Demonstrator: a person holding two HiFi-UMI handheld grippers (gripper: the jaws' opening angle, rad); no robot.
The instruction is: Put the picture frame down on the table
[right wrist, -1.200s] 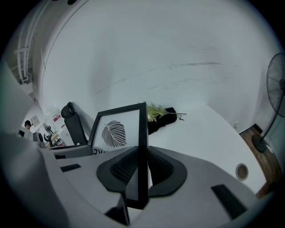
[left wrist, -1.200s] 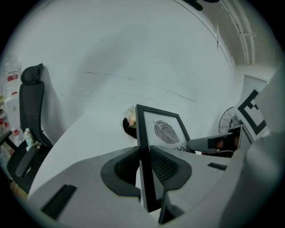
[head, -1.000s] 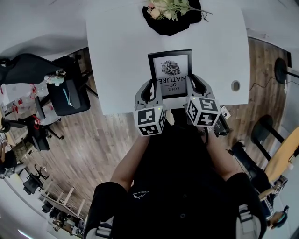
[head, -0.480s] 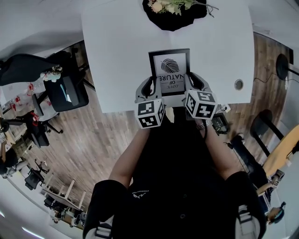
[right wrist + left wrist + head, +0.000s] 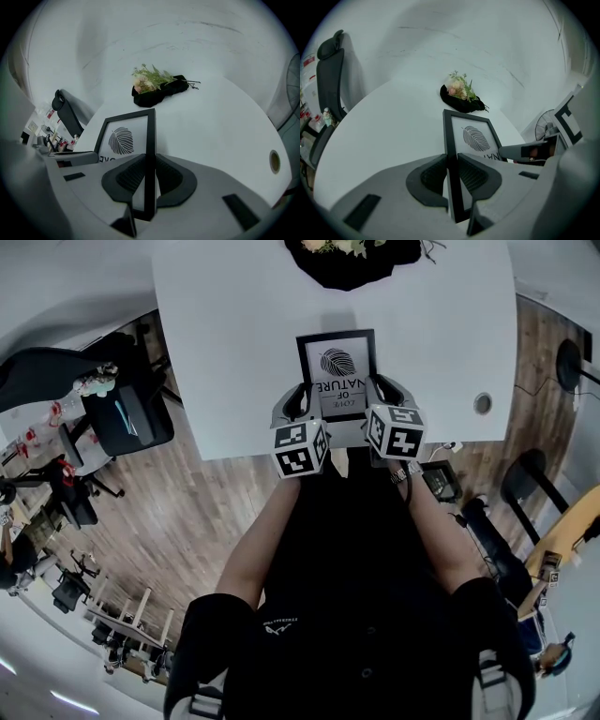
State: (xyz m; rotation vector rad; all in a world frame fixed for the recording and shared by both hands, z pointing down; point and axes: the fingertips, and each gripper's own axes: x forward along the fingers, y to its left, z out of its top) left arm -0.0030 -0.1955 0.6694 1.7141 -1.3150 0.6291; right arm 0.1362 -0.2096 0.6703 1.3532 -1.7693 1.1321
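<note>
A black picture frame (image 5: 337, 367) with a leaf print and lettering is held over the near part of the white table (image 5: 234, 352). My left gripper (image 5: 300, 411) is shut on the frame's left side rail (image 5: 451, 140). On the opposite rail (image 5: 150, 145) my right gripper (image 5: 382, 401) is shut. In the left gripper view the frame (image 5: 471, 138) runs away from the jaws toward the flowers. The right gripper view shows the frame (image 5: 124, 140) edge-on between the pads. Whether the frame touches the tabletop cannot be told.
A bunch of flowers on black wrapping (image 5: 361, 251) lies at the table's far edge. A round cable hole (image 5: 483, 403) sits near the right edge. Office chairs (image 5: 108, 409) stand left of the table, and a fan (image 5: 567, 362) to the right.
Both grippers have carried the frame forward, farther over the table toward the flowers. The grip on both side rails is unchanged.
</note>
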